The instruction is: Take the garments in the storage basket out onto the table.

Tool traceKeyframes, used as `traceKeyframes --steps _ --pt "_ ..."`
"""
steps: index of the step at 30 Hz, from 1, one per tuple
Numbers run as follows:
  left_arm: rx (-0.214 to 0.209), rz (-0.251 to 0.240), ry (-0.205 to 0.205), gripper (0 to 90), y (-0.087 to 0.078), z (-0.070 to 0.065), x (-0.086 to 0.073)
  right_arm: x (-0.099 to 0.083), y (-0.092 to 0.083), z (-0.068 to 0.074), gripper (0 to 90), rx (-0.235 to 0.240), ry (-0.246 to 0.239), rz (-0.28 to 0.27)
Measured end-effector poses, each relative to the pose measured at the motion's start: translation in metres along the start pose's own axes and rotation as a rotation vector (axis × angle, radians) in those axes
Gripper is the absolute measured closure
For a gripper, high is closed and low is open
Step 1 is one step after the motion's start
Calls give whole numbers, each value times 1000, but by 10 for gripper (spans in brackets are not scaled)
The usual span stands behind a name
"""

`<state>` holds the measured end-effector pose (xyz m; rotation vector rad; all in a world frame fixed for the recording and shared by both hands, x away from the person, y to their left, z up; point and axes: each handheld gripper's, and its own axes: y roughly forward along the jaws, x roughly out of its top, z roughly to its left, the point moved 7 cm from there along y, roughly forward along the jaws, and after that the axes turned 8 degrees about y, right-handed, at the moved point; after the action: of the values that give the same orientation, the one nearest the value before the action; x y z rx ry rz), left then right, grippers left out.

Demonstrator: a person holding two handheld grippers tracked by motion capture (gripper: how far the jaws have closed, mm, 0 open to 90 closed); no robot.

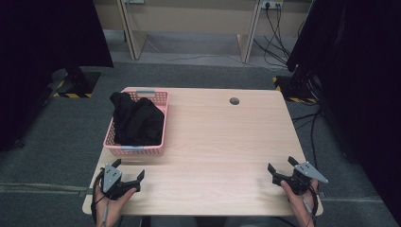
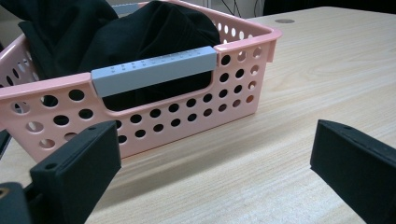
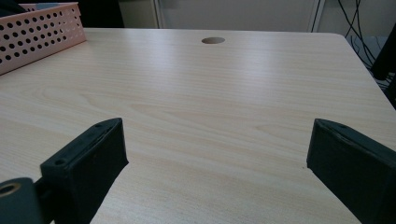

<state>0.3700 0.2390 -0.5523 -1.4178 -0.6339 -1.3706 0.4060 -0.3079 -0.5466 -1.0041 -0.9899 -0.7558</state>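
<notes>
Pale wooden table (image 1: 213,142), rectangular, with a small round cable hole (image 1: 234,100) near its far edge. On grey carpeted floor (image 1: 42,142), with dark stands to either side and cables (image 1: 276,28) trailing at the far right.

Pink perforated basket (image 1: 163,120) on the table's far left part, with grey handles (image 2: 154,70) on its near and far ends. Heaped inside, rising above the rim: black cloth (image 1: 137,120).

Near the front left corner, just short of the basket: left gripper (image 1: 128,169), held in a hand (image 1: 118,201), jaws wide apart, nothing between them.

Near the front right corner, well apart from the basket: right gripper (image 1: 280,164), held in the other hand (image 1: 302,203), jaws likewise spread wide and empty above bare wood.
</notes>
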Motion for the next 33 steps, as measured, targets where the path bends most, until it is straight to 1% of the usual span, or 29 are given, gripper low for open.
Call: traceKeyframes --steps 3,6,9,12,16,19,21,26,30,33 --pt "2 -11 -4 10 -2 0 7 0 0 1 50 0 -3 -1" --pt "-1 -45 -7 12 -4 3 24 0 0 1 50 -1 -7 4" --pt "11 -62 15 15 0 9 45 0 0 1 50 -3 -11 6" --pt "33 -54 46 17 10 18 64 -1 1 2 50 -3 -15 8" --pt "51 -31 69 17 28 32 82 -1 1 2 50 1 -16 8" --pt "55 -14 81 17 41 41 93 -1 1 2 50 4 -15 9" --pt "61 4 102 18 50 47 99 -1 1 2 50 4 -15 8" --pt "61 60 151 22 75 58 110 -1 1 2 50 5 -21 9" --pt "65 98 152 29 92 65 114 -1 1 2 49 6 -17 8" --pt "61 115 157 31 103 66 117 -1 1 2 49 8 -14 7"
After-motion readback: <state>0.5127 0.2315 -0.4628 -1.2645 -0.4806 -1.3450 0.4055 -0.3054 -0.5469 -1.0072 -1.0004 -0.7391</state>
